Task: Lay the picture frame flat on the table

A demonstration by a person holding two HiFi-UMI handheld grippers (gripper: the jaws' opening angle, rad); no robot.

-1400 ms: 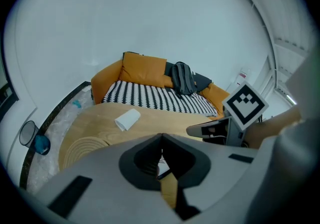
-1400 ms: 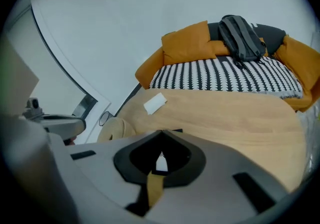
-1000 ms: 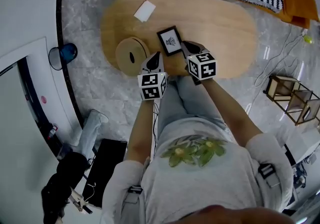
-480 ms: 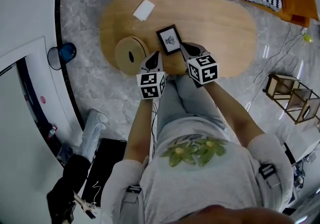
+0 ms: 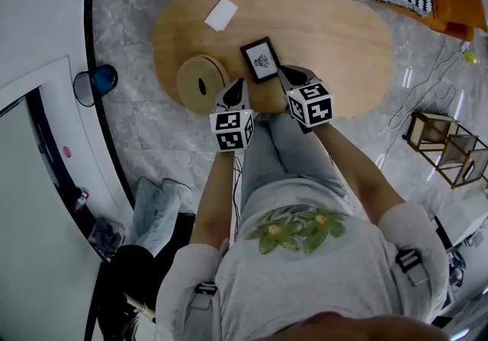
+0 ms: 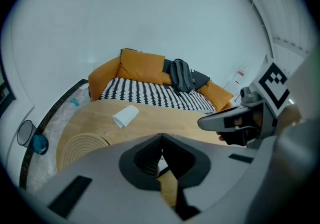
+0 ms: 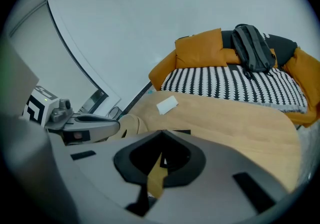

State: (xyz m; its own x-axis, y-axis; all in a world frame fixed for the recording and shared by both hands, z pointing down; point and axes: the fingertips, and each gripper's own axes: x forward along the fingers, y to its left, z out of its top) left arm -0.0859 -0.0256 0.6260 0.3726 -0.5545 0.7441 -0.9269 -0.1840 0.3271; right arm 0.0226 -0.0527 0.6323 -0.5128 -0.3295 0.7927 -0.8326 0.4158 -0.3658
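Looking down from the head view, you have both grippers over the near edge of the oval wooden counter (image 5: 343, 42), at the middle of the frame. Your left gripper (image 5: 237, 88) has its jaws pressed together, tip against tip in its own view, with nothing pinched between them. Your right gripper (image 5: 284, 73) is likewise closed tight on nothing, its tips meeting in its own view. The picture frame (image 5: 261, 59) sits on the counter just above and between the two grippers, with its black border and white picture turned up toward the head camera. Your right gripper's tips are just beside the frame's lower right corner, and whether they touch it you cannot tell. Your left gripper's tips stand near the lower left corner, apart from it. A white card (image 5: 221, 15) lies toward the upper left of the counter, and a round ribbed wooden disc (image 5: 200, 82) sits just left of your left gripper
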